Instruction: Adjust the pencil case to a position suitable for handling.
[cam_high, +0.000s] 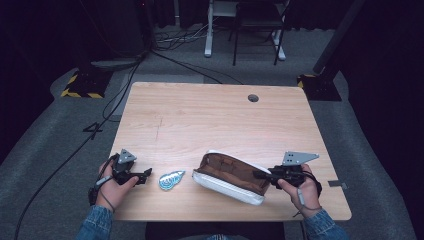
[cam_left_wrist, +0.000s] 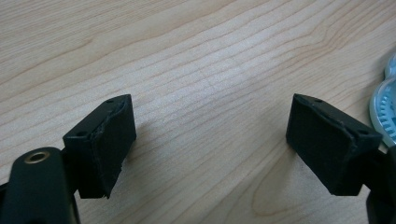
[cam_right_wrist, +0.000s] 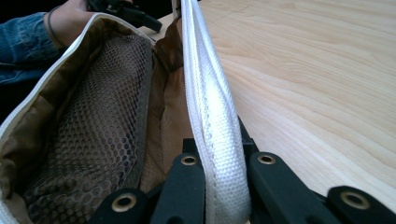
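A white pouch (cam_high: 227, 181) with a brown lining lies open on the wooden table (cam_high: 210, 120) near the front edge. My right gripper (cam_high: 260, 175) is shut on the pouch's far wall at its right end; in the right gripper view the white woven rim (cam_right_wrist: 210, 116) runs between the two jaws, with the mesh inner pocket (cam_right_wrist: 98, 121) to its left. My left gripper (cam_high: 146, 175) rests at the front left with its jaws wide apart over bare wood, pads (cam_left_wrist: 109, 144) touching nothing. A blue and white shell-shaped piece (cam_high: 171, 180) lies just right of it, its edge (cam_left_wrist: 385, 107) showing in the left gripper view.
A round cable hole (cam_high: 253, 98) sits near the table's far edge. Beyond the table are cables on the grey floor, a yellow-black striped base (cam_high: 80, 85) at the left and white desk legs (cam_high: 210, 35) behind. The table's middle and back are bare wood.
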